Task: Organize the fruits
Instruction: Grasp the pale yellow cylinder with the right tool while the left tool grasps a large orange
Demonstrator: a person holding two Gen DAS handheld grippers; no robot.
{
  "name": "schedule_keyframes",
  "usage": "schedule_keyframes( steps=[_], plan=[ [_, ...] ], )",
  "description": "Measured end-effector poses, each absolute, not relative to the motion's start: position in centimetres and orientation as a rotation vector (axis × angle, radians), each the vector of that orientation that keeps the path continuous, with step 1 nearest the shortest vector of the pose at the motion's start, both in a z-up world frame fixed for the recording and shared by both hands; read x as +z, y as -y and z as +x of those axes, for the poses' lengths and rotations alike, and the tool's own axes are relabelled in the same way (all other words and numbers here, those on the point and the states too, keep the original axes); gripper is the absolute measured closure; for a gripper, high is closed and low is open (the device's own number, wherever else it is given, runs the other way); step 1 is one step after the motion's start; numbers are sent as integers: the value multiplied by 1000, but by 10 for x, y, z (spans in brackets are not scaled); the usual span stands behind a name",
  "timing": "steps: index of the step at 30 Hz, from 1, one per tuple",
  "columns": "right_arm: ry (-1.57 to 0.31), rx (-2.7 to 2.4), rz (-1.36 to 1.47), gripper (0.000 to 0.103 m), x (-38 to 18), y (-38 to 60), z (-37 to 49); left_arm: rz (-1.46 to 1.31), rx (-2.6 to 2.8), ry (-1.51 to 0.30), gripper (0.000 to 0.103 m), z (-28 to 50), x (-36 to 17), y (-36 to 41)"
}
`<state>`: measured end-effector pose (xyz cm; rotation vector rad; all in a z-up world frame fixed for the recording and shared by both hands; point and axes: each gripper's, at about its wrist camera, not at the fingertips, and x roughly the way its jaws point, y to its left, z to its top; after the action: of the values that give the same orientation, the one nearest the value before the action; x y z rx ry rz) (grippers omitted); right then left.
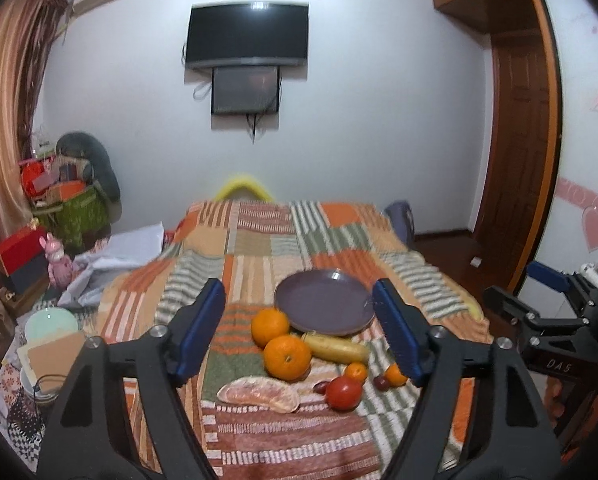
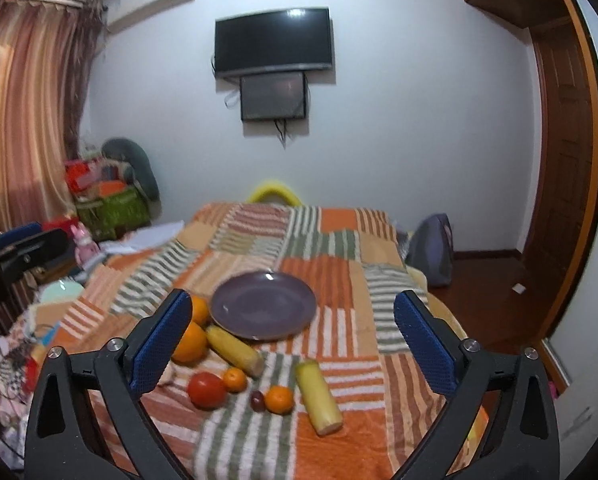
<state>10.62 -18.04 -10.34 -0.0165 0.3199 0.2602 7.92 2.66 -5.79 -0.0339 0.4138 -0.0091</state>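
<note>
I see both claws over striped blanket (image 2: 339, 344), nothing gripped. Left gripper (image 1: 299, 332) jaws apart, empty; right gripper (image 2: 291, 340) wide open, empty. Purple plate (image 2: 263, 305) centre. Two oranges (image 1: 287, 352) touching at plate's 8 o'clock. Tomato (image 2: 206, 390), small tangerines (image 2: 279, 399), corn cob (image 2: 235, 346) at its 6 o'clock.

Purple plate (image 2: 263, 306) lies bare; oranges (image 1: 287, 352) crowd its left rim.
</note>
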Motion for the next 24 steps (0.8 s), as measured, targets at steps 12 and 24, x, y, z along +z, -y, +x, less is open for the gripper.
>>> schedule_keyframes(
  steps=[12,24],
  plan=[
    [-616,302,-40,22,-165,190,168,-74,-10,-658,31,141,-136,-56],
    [-838,295,-44,41,-223,195,205,-124,-12,-841,27,177,-195,-68]
  ],
)
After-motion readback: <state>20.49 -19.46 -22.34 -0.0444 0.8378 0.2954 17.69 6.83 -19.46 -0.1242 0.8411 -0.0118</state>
